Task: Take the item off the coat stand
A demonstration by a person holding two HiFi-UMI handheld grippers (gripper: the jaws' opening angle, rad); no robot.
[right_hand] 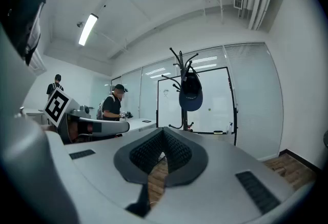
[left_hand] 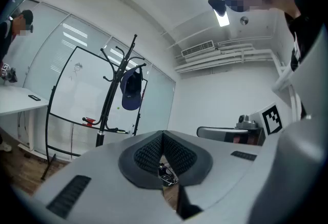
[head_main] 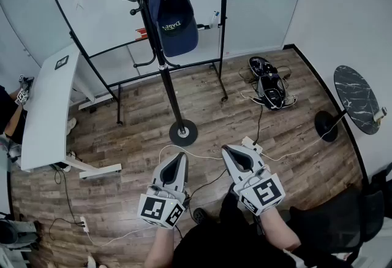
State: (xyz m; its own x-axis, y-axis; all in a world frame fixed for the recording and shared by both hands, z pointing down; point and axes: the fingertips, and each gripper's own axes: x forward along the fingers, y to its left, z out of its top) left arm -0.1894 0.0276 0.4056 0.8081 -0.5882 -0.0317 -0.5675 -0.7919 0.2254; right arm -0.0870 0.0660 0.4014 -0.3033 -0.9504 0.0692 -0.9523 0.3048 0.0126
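Observation:
A dark blue cap (head_main: 173,17) hangs from a hook of the black coat stand (head_main: 160,55), whose round base (head_main: 183,132) rests on the wood floor. The same cap (left_hand: 131,88) shows far off in the left gripper view and the cap (right_hand: 190,93) again in the right gripper view. My left gripper (head_main: 179,156) and right gripper (head_main: 226,149) are held low, side by side, well short of the stand. Both are shut with nothing between the jaws.
A whiteboard on a black frame (head_main: 116,86) stands behind the stand. A white desk (head_main: 46,113) is at left, a round dark table (head_main: 358,99) at right, cables and devices (head_main: 267,86) on the floor. A person (right_hand: 109,106) stands by a desk.

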